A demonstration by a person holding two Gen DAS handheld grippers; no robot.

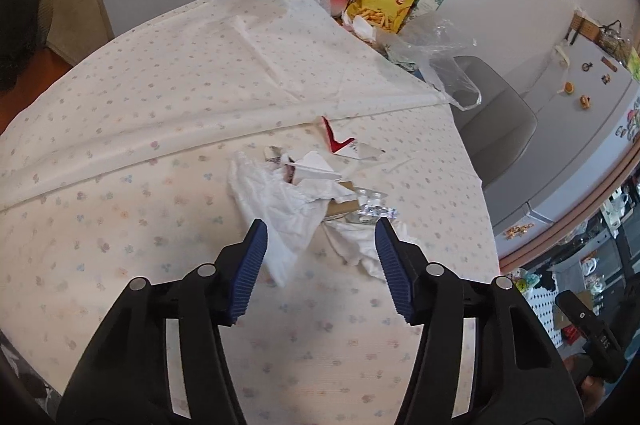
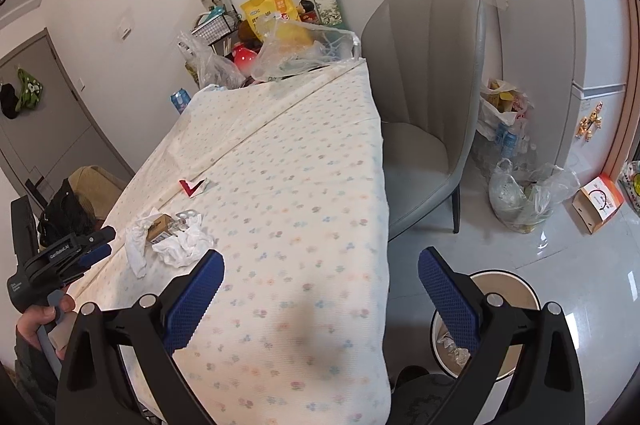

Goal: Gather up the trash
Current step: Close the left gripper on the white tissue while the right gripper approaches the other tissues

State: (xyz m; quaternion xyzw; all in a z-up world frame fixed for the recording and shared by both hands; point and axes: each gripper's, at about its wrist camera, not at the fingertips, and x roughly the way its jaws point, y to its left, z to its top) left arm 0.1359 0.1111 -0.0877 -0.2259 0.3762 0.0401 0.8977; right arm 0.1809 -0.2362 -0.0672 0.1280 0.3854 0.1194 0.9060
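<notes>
White crumpled tissue lay heaped with a small brown cardboard box and a clear plastic blister piece on the flower-printed tablecloth; we saw our left gripper half-spread just short of the heap, touching nothing. Our right gripper gaped wide and empty, the round white waste bin at its four o'clock

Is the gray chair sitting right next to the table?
Yes, the gray chair stands right beside the table edge, facing it.
</notes>
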